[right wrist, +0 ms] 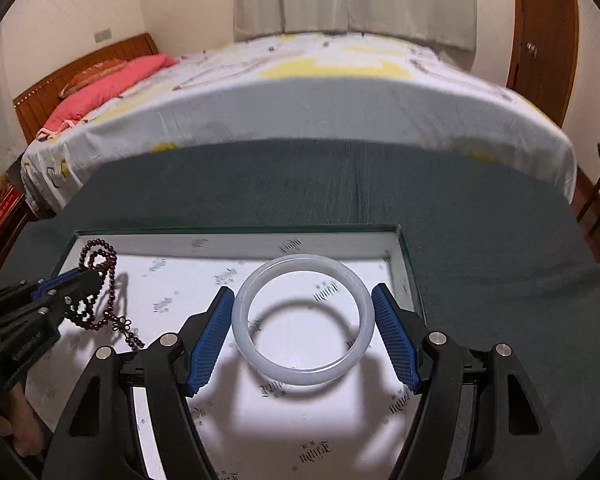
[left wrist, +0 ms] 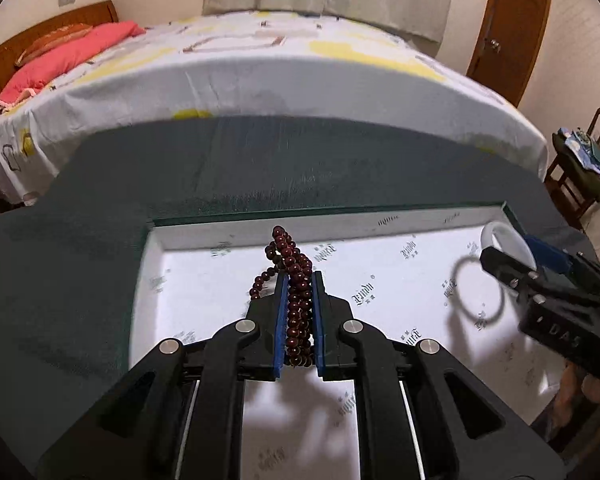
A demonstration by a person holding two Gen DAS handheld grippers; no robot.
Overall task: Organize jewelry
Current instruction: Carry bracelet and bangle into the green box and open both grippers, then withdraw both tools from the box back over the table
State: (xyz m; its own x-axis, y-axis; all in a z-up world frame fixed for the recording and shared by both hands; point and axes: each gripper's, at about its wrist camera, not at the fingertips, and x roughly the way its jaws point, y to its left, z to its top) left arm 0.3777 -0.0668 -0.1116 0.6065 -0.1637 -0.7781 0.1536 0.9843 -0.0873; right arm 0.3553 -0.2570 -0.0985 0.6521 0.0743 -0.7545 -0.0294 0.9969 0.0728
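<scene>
My left gripper [left wrist: 299, 280] is shut on a dark red bead strand [left wrist: 296, 280], whose loops hang out past the blue pads above the box. In the right wrist view the same bead strand [right wrist: 100, 280] dangles from the left gripper [right wrist: 85, 280] at the far left, its tassel end trailing down. My right gripper [right wrist: 302, 312] holds a white translucent bangle [right wrist: 304, 320] flat between its blue pads, above its shadow on the box floor. From the left wrist view the right gripper [left wrist: 516, 260] shows at the right edge with the bangle [left wrist: 504, 240].
A shallow open box [right wrist: 410, 276] lined with white printed paper [left wrist: 380, 280] lies on a dark green cloth [left wrist: 260, 168]. Behind stands a bed [left wrist: 260, 72] with a patterned sheet and pink pillow. A wooden chair [left wrist: 580, 176] is at right, a door [left wrist: 512, 28] beyond.
</scene>
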